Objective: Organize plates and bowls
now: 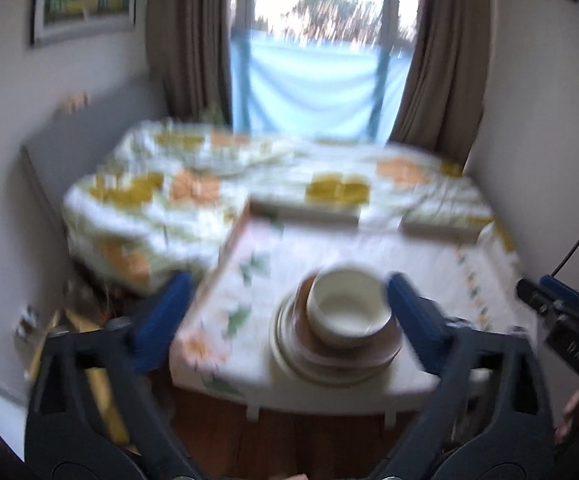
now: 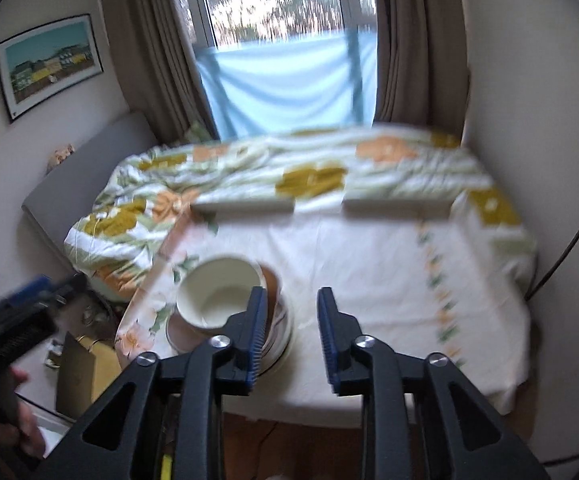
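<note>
Two grippers face the table (image 2: 369, 280), both empty. Left gripper (image 1: 289, 312) is held low at the table's near edge w/ jaws spread wide, framing the cream bowl (image 1: 347, 300) atop a brown plate (image 1: 385, 340) and pale plates (image 1: 285, 344). Right gripper (image 2: 291, 312) sits just right of the stack, jaws partly apart, nothing btwn them. Both views blurred.

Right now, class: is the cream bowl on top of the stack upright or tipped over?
Upright. The cream bowl sits mouth-up on the stacked plates, its empty inside visible.
</note>
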The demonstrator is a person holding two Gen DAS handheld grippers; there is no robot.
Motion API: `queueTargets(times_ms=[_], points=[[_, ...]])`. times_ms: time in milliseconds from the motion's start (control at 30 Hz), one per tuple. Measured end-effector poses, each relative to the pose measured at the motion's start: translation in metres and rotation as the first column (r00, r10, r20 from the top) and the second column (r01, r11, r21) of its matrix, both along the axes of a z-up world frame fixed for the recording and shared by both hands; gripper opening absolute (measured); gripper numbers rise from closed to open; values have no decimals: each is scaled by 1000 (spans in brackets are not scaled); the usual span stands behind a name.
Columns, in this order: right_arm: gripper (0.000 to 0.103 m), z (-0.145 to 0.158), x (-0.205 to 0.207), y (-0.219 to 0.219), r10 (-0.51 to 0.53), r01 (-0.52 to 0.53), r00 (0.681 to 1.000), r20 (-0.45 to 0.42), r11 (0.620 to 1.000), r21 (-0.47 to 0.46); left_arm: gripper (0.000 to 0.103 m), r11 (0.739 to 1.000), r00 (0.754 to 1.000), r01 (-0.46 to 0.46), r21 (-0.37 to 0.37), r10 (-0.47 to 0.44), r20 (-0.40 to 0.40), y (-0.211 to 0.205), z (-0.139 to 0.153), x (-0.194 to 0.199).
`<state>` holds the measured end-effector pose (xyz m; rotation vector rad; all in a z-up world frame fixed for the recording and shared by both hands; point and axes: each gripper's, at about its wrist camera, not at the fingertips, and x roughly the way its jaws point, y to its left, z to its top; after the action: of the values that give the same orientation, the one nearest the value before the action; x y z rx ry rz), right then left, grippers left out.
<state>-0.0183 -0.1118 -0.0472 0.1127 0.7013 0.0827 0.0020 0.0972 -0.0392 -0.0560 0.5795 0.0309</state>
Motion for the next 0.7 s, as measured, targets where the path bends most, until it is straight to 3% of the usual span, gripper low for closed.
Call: queueTargets(times_ms=[100,200,400,700], points=[[90,25,-18,-5,-56,58,996,74,998,-22,103,998,993,40,46,-45,110,-10,31,-22],[99,40,-30,-7,-103,109,987,125,993,-48,103,995,987,73,68,-82,135,-15,43,-28],[102,52,-41,-7,-139,150,974,179,987,-51,103,989,977,103,105,-121,176,-23,49,-39],[102,56,-52,-5,-151,169,963,224,983,-66,103,987,973,122,103,-139,186,-23,45,-42]])
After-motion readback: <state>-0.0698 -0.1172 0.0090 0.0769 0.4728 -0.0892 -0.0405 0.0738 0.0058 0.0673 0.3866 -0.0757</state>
